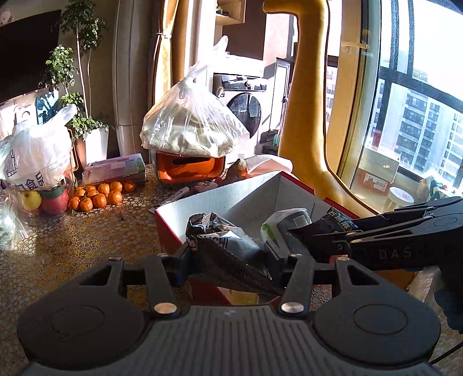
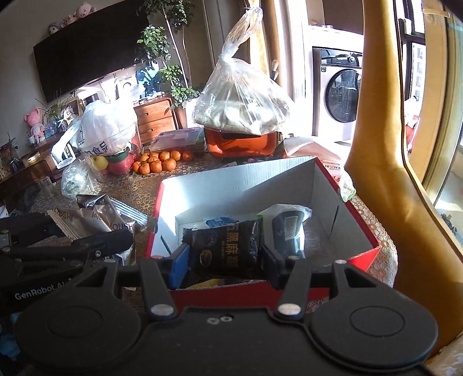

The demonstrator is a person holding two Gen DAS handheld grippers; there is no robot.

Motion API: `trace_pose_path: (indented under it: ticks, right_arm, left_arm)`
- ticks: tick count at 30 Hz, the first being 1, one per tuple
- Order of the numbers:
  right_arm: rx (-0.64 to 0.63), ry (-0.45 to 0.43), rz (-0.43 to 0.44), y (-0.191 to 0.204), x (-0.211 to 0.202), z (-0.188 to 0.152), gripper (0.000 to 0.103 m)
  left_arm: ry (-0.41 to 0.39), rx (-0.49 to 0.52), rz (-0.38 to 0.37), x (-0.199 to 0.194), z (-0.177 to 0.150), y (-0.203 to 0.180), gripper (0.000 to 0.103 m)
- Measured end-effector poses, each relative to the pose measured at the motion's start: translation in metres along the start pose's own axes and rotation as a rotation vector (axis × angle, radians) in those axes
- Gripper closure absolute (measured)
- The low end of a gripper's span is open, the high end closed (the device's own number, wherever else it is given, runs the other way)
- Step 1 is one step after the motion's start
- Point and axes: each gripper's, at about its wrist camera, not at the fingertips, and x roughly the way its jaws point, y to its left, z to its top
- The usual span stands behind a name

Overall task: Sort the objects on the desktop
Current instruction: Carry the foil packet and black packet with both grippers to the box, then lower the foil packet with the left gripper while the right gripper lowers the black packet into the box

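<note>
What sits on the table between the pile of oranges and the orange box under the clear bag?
A flat clear plastic organizer case lies there, just behind the oranges and left of the orange box. Both wrist views show it.

— What's the room behind your table?

— You're facing a dark television (image 2: 89,49) on the wall, soft toys (image 2: 72,17) lined on top, a wooden drawer chest (image 2: 154,117) and a leafy potted tree (image 1: 79,72) beside it.

— And the light?

— Sunlight pours through your big window (image 1: 416,101); a washing machine (image 2: 341,89) stands beyond mustard curtains (image 1: 306,121).
</note>
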Motion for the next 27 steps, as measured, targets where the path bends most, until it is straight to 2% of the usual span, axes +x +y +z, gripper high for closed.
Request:
trace_pose_path:
  ticks: [13, 27]
  right_arm:
    - [-0.068, 0.036, -0.031, -0.026, 0.021, 0.014, 0.05]
    - [-0.114, 0.117, 0.017, -0.02, 0.059, 0.016, 0.05]
  left_arm:
    - [0.088, 0.043, -0.042, 0.056, 0.024, -0.008, 0.052]
    - [0.204, 0.029, -0.049, 0.127, 0.051, 0.003, 0.052]
